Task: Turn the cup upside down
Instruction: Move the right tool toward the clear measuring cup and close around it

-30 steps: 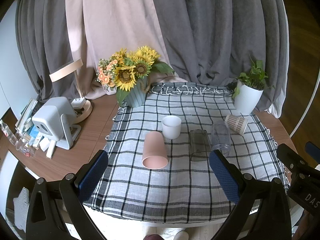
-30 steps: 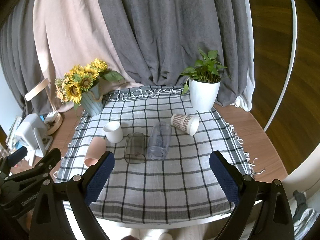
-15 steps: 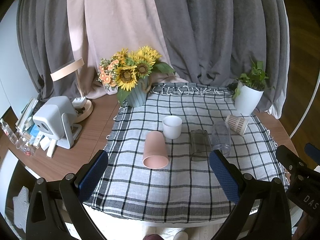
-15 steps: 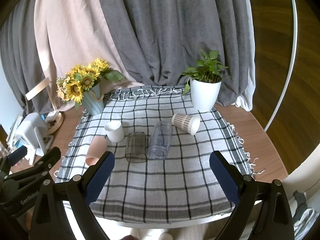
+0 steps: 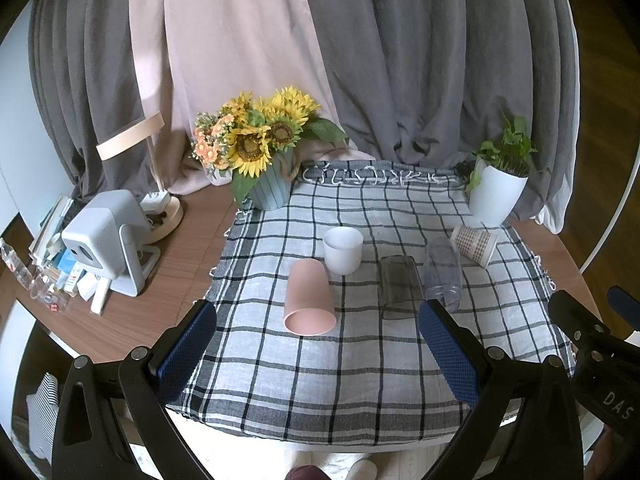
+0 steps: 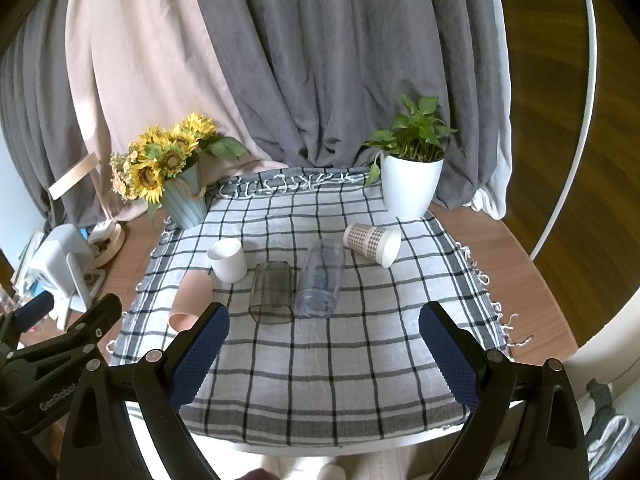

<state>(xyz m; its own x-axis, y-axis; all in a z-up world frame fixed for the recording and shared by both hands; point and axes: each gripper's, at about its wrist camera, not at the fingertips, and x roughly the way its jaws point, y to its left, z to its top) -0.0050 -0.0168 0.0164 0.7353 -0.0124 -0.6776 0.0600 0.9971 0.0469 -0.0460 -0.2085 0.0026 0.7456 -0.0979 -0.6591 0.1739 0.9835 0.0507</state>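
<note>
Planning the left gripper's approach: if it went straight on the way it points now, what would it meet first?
Probably the pink plastic cup lying on its side on the checked cloth, mouth toward the open left gripper. The white cup stands behind it; depth is uncertain.

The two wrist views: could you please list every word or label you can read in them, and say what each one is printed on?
"GenRobot": on the left claw's black body, seen in the right wrist view.
"DAS": on the right claw's black body, in the left wrist view; the frame edge cuts the word off.
The items stacked beside the white device: print too small to read.
</note>
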